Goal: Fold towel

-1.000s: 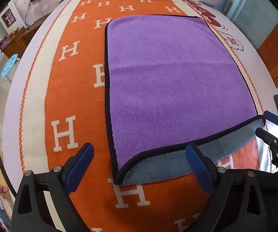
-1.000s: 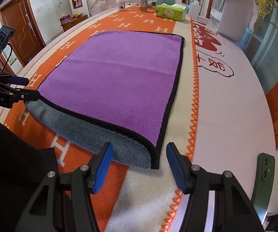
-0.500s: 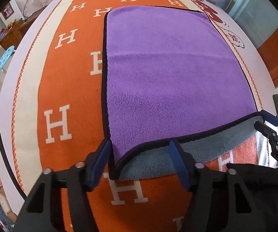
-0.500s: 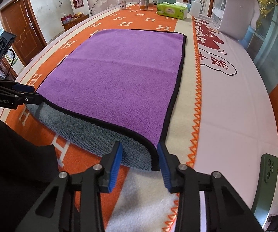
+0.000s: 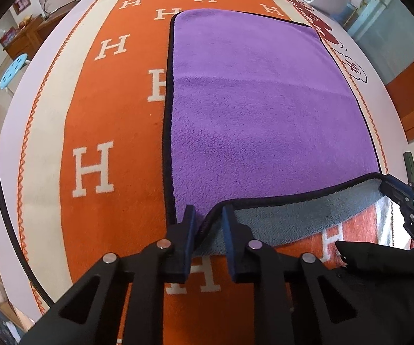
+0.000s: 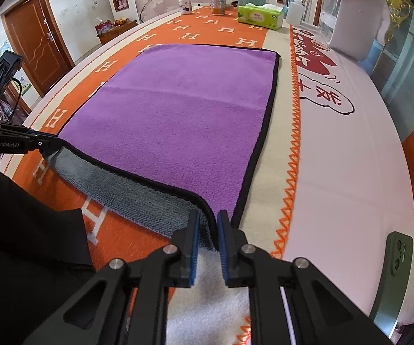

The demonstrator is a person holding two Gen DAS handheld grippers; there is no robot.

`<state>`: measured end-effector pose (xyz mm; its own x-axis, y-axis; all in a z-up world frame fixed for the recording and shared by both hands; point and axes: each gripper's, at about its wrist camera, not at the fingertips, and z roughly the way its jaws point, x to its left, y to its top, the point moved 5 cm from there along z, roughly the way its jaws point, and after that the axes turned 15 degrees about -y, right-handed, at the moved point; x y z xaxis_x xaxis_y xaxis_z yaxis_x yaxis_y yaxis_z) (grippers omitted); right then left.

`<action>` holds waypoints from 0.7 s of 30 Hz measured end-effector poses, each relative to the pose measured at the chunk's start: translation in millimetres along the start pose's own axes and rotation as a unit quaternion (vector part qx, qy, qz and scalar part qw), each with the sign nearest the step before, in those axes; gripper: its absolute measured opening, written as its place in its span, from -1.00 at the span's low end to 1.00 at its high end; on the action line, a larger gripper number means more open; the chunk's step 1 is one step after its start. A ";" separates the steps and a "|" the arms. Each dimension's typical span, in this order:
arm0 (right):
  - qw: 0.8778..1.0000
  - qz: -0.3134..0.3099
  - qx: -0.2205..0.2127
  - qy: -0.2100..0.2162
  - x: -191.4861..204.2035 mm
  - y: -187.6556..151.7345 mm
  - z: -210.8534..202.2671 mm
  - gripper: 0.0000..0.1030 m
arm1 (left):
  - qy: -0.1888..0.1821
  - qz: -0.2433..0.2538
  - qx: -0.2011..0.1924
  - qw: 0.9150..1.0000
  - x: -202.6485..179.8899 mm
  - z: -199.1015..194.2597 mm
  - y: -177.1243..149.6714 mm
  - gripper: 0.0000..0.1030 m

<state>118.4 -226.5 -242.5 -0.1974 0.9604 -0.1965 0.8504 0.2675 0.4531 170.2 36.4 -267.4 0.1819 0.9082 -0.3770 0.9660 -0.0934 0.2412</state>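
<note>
Towel: your purple plush towel with black piping and grey underside point(image 5: 258, 109) lies flat on the orange H-patterned table cover point(image 5: 115, 109), its near edge raised off the cover so the grey side shows.
Left gripper: your left gripper point(image 5: 207, 224) has its blue-padded jaws drawn in on the near-left corner; a narrow gap shows beside the hem, so the hold looks light, not fully clamped.
Right gripper: your right gripper point(image 6: 208, 227) has its jaws pressed close on the near-right corner hem.
Change: a second ago both sets of jaws stood wide apart short of the corners; they have since closed in, and the near edge now lifts between them.
Meaning: I judge the grasp stage finished or nearly so; carrying the near edge to the far edge comes next.
Risk: the left corner may slip if you lift before it is pinched firmly.
Bystanders: the green phone point(image 6: 398, 261) sits near right, the green tissue pack point(image 6: 260, 17) far, both clear of the towel.
</note>
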 end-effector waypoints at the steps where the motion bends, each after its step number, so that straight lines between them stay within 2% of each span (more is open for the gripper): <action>1: 1.000 0.000 0.000 0.000 -0.3 0.0 -0.2 -0.81 | -0.001 0.000 -0.001 1.000 0.1 -0.8 -0.8 -0.71; 9: 1.000 0.001 0.006 0.003 0.6 -0.7 -0.2 -0.90 | 0.004 -0.004 0.004 1.000 -1.3 0.8 -2.8 -0.80; 21: 1.000 0.006 0.008 0.004 -2.0 -0.8 -5.9 -0.92 | -0.002 0.000 0.006 1.000 -5.2 2.0 3.1 -0.90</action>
<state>115.3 -228.2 -237.3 -0.1910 0.9640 -0.1850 0.8604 0.2551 0.4411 172.7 30.6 -266.5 0.1818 0.9068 -0.3802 0.9684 -0.0979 0.2296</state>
